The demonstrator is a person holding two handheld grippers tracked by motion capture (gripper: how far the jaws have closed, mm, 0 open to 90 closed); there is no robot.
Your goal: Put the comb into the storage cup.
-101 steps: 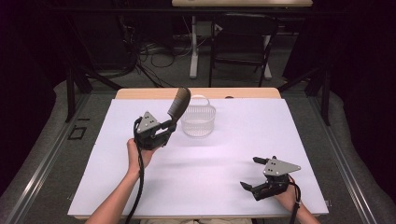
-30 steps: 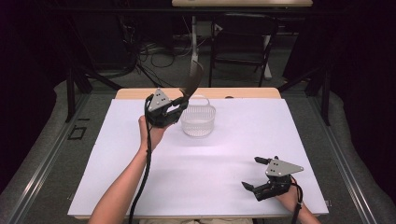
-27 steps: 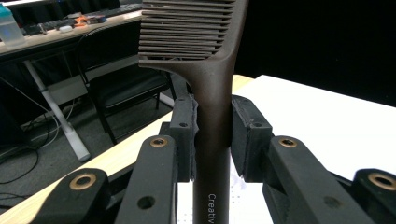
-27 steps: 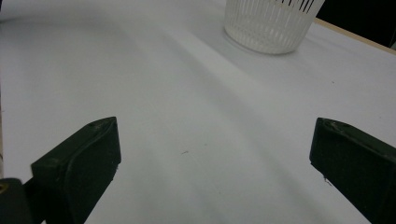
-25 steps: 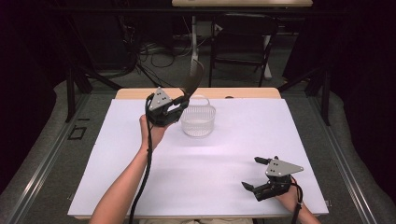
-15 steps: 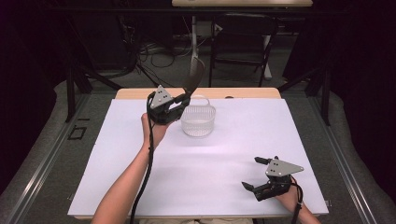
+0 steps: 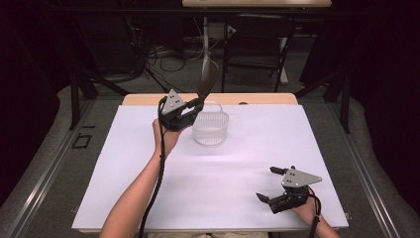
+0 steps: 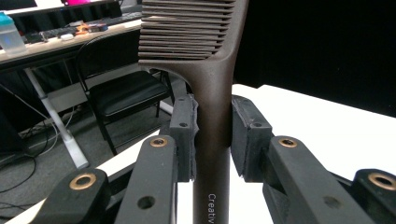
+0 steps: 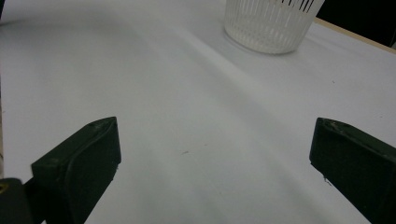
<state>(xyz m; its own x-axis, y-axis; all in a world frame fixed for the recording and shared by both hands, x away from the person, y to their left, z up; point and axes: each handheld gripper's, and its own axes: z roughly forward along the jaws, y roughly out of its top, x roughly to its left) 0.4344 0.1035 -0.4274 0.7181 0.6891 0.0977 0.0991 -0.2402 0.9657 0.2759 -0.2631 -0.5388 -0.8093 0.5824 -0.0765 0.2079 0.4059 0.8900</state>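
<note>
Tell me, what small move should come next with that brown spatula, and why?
Probably tip the spatula over and lower it into the white basket. The left gripper clamps its handle, holding it upright beside the basket's rim; the right gripper rests open on the table.

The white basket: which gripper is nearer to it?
Left. The left gripper, holding a dark slotted spatula, is at the white basket's left rim; the right gripper sits far away, near the table's front edge.

spatula (image 8: 212, 93): dark brown, slotted | upright, head up | just left of white basket (image 7: 210, 128)
</note>
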